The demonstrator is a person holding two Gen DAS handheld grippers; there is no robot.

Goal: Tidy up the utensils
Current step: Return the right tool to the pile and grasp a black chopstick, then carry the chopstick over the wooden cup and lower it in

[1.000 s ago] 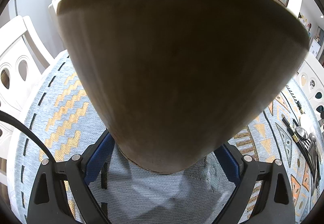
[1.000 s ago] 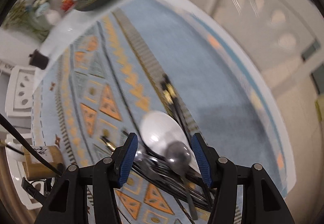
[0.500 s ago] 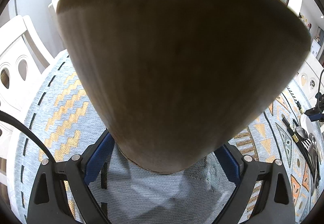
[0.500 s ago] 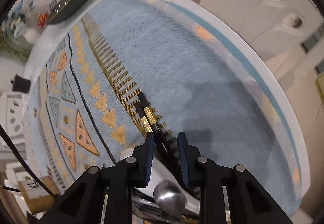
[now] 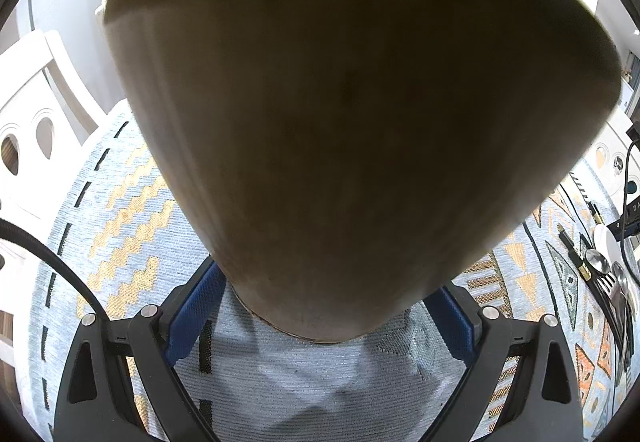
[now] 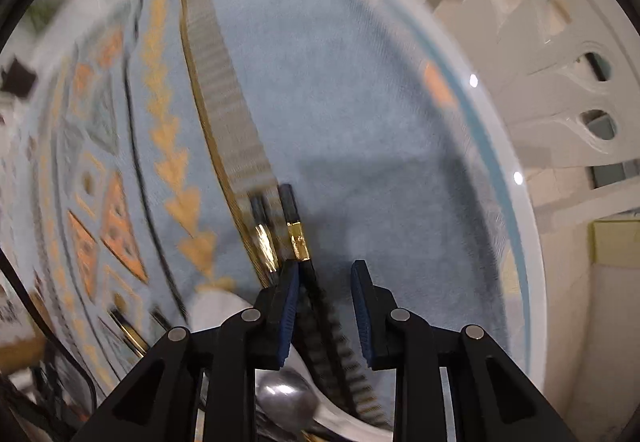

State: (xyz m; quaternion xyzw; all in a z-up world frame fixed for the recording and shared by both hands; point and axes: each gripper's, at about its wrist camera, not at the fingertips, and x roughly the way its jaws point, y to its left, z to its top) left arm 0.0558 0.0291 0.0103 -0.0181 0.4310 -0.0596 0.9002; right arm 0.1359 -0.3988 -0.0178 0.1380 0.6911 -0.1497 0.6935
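Two blue pads of my left gripper [image 5: 328, 284] are pressing on the narrow base of one brown utensil holder [image 5: 340, 122], which is standing on the patterned blue tablecloth [image 5: 120, 222] and filling most of that view. My right gripper [image 6: 324, 264] is pointing down at the cloth; its jaws have just been closing and are standing narrowly apart, with one black, gold-banded chopstick [image 6: 298, 238] lying between them against the left pad [image 6: 289, 306], the right pad clear of it. One second chopstick [image 6: 262, 232] is lying just outside that pad. Beneath the fingers, one metal spoon [image 6: 286, 400] is resting on one white spoon [image 6: 216, 308]. One white chair [image 6: 560, 102] is standing beyond the table's rim. I am finding no readable writing.
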